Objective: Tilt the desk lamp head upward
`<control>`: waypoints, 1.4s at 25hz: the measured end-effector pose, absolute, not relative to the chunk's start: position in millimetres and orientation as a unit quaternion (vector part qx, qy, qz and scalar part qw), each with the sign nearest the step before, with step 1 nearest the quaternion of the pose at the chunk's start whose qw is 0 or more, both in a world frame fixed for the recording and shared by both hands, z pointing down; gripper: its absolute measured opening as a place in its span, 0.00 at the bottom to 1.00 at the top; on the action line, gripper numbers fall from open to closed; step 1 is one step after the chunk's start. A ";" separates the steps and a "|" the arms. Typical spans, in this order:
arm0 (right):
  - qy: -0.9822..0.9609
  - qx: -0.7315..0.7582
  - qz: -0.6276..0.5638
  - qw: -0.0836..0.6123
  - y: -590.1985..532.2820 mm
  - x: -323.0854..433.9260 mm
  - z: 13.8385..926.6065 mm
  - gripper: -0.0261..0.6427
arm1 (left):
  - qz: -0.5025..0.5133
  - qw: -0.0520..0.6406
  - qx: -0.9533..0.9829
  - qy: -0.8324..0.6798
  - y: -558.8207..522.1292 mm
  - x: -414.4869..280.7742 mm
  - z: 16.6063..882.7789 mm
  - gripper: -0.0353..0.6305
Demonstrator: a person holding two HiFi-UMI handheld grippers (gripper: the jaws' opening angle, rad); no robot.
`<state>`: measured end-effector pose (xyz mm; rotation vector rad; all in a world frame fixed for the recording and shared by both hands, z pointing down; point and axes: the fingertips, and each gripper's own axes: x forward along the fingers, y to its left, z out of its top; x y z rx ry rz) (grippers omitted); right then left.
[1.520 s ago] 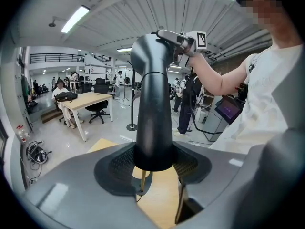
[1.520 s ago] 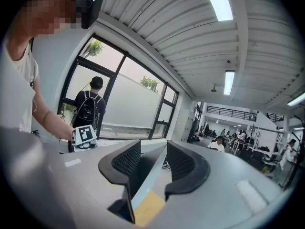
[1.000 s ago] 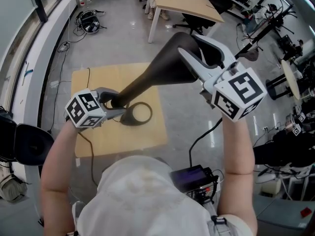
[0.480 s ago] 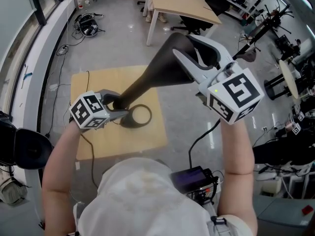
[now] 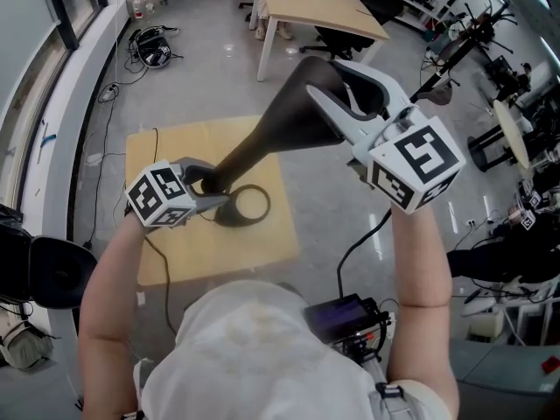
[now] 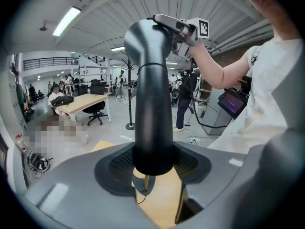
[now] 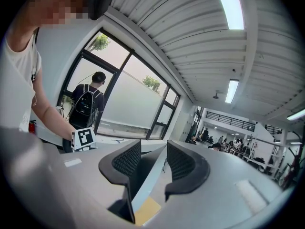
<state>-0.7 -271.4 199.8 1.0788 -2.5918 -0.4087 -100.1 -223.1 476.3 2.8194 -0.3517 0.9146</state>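
Now right gripper [image 5: 329,80] on head [image 5: 296,119] (left [image 5: 213,185]: stem [image 5: 242,158])

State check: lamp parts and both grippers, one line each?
left hand-held gripper: shut on lamp stem, low near the base
right hand-held gripper: shut on lamp head
lamp stem: leaning, clamped between the pads
lamp head: raised, edge between the pads, looks unlit
lamp base: flat on wooden table
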 end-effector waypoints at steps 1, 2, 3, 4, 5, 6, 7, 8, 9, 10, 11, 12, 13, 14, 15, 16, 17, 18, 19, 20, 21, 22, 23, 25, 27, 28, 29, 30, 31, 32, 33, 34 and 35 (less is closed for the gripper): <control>-0.902 0.379 -0.143 0.151 -271.1 -0.8 199.7 0.31 | 0.311 0.075 0.941 -0.112 -222.9 -99.8 476.6 0.38; -0.900 0.382 -0.145 0.152 -270.4 -1.5 199.4 0.30 | 0.317 0.071 0.940 -0.107 -222.5 -99.8 477.0 0.38; -0.898 0.386 -0.146 0.152 -269.2 -2.8 198.8 0.30 | 0.324 0.066 0.938 -0.101 -222.0 -100.6 477.2 0.38; -0.897 0.390 -0.145 0.152 -267.6 -4.4 197.9 0.30 | 0.330 0.062 0.937 -0.097 -221.7 -102.2 477.3 0.38; -0.896 0.393 -0.143 0.150 -265.6 -6.1 197.1 0.30 | 0.335 0.059 0.936 -0.092 -221.5 -104.2 477.3 0.38; -0.895 0.397 -0.140 0.147 -263.6 -7.3 196.6 0.31 | 0.338 0.058 0.935 -0.089 -221.4 -106.0 477.1 0.38; -0.895 0.401 -0.136 0.143 -261.9 -7.6 196.4 0.32 | 0.339 0.057 0.935 -0.087 -221.2 -107.0 477.0 0.38; -0.894 0.406 -0.133 0.138 -260.7 -6.5 196.5 0.32 | 0.339 0.055 0.935 -0.086 -221.0 -106.7 476.9 0.38; -0.891 0.413 -0.132 0.134 -259.6 -4.0 196.7 0.32 | 0.338 0.052 0.936 -0.088 -220.7 -105.3 477.0 0.38; -0.888 0.421 -0.135 0.129 -258.2 -0.4 196.7 0.32 | 0.339 0.044 0.935 -0.091 -220.5 -103.1 477.3 0.38; -0.882 0.431 -0.142 0.123 -256.0 3.6 196.2 0.33 | 0.341 0.030 0.934 -0.097 -220.5 -101.2 477.6 0.39; -0.877 0.443 -0.149 0.115 -252.8 7.9 195.1 0.32 | 0.345 0.011 0.933 -0.104 -220.5 -100.2 477.5 0.39; -0.870 0.456 -0.154 0.103 -248.7 12.4 193.4 0.32 | 0.346 -0.006 0.931 -0.113 -220.3 -100.4 476.8 0.40; -0.865 0.469 -0.155 0.088 -244.0 17.3 191.3 0.32 | 0.344 -0.017 0.931 -0.122 -219.9 -102.0 475.7 0.40; -0.860 0.481 -0.153 0.073 -238.7 22.4 188.8 0.32 | 0.336 -0.021 0.932 -0.133 -219.4 -104.5 474.3 0.40; -0.857 0.491 -0.149 0.059 -233.0 27.6 186.4 0.32 | 0.323 -0.019 0.935 -0.145 -218.4 -107.7 472.4 0.40; -0.853 0.499 -0.144 0.047 -227.3 33.0 184.2 0.31 | 0.306 -0.012 0.939 -0.156 -217.0 -111.4 470.4 0.41; -0.850 0.507 -0.140 0.034 -221.6 38.1 182.6 0.30 | 0.284 -0.002 0.944 -0.167 -214.9 -115.7 468.2 0.41; -0.847 0.514 -0.137 0.023 -215.7 42.6 181.9 0.28 | 0.259 0.008 0.949 -0.180 -212.2 -120.6 465.5 0.41; -0.843 0.520 -0.135 0.012 -209.4 46.2 182.4 0.25 | 0.232 0.018 0.953 -0.194 -208.8 -126.3 462.4 0.41; -0.840 0.525 -0.134 0.004 -202.9 49.0 184.2 0.22 | 0.205 0.027 0.956 -0.209 -204.7 -132.5 460.0 0.41; -0.838 0.530 -0.132 -0.001 -196.4 51.2 187.5 0.20 | 0.181 0.034 0.957 -0.223 -200.0 -139.0 458.5 0.40; -0.835 0.535 -0.129 -0.004 -190.2 53.4 191.6 0.18 | 0.160 0.039 0.957 -0.237 -195.5 -145.1 458.0 0.38; -0.830 0.544 -0.119 -0.012 -179.5 58.8 201.0 0.14 | 0.126 0.051 0.956 -0.260 -188.2 -154.3 458.0 0.35; -0.828 0.552 -0.101 -0.026 -171.8 65.0 211.6 0.08 | 0.099 0.066 0.955 -0.273 -180.2 -159.6 457.9 0.30; -0.828 0.552 -0.091 -0.033 -169.0 67.1 217.4 0.07 | 0.090 0.072 0.954 -0.276 -175.2 -161.9 458.0 0.27; -0.830 0.551 -0.082 -0.037 -166.2 68.1 223.6 0.06 | 0.085 0.077 0.953 -0.279 -169.2 -164.3 458.3 0.25; -0.832 0.548 -0.074 -0.039 -163.0 68.3 230.1 0.06 | 0.080 0.081 0.953 -0.281 -162.2 -166.0 458.7 0.23; -0.836 0.542 -0.068 -0.040 -158.9 68.3 237.1 0.06 | 0.074 0.088 0.953 -0.281 -154.1 -166.3 459.1 0.20; -0.842 0.535 -0.063 -0.039 -153.8 68.1 244.9 0.06 | 0.067 0.096 0.953 -0.279 -144.4 -164.5 459.9 0.18; -0.849 0.525 -0.057 -0.037 -147.8 67.8 254.1 0.06 | 0.060 0.103 0.954 -0.276 -133.5 -160.7 461.2 0.16; -0.856 0.513 -0.051 -0.035 -141.2 67.7 264.7 0.06 | 0.055 0.107 0.955 -0.272 -121.6 -155.4 463.3 0.14; -0.864 0.501 -0.045 -0.032 -134.6 67.7 276.6 0.06 | 0.054 0.108 0.955 -0.270 -110.0 -149.6 466.3 0.11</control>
